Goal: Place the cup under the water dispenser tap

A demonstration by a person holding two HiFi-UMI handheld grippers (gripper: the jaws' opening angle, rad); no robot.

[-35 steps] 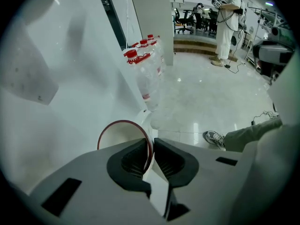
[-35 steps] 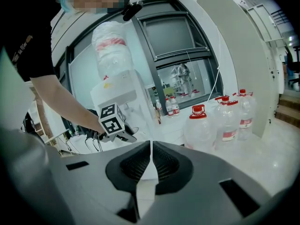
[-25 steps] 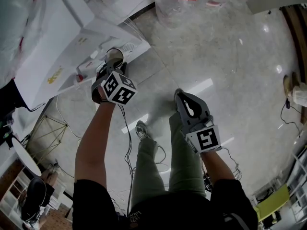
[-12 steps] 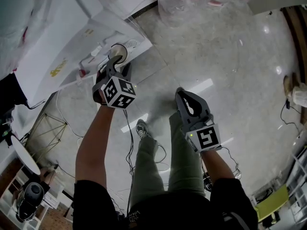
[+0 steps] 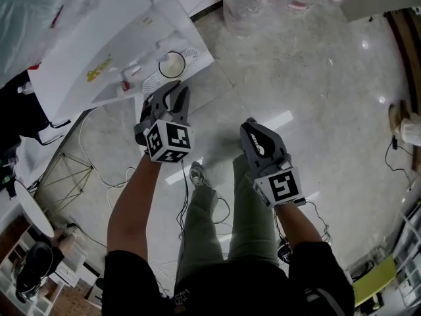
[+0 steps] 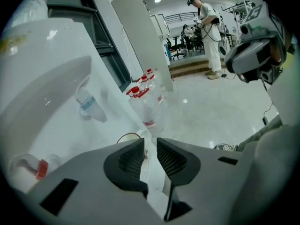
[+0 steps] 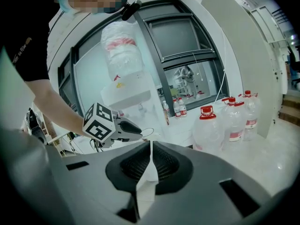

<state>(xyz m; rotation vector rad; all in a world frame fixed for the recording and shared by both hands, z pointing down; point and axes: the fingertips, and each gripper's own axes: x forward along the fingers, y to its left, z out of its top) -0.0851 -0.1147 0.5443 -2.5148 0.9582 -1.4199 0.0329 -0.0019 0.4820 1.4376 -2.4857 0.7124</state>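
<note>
While left gripper (image 5: 181, 86) fingers (image 5: 186, 99) close empty, cup (image 5: 172, 64) stands just beyond

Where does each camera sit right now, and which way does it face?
Head view: on the head, steeply down at dispenser, cup and floor; arms, legs, left gripper, right gripper show.
Left gripper view: along its open, empty jaws, just been closing, toward the dispenser; a leg shows.
Right gripper view: along its shut jaws toward the dispenser; the left arm shows.
Shared: all three show the dispenser.
</note>
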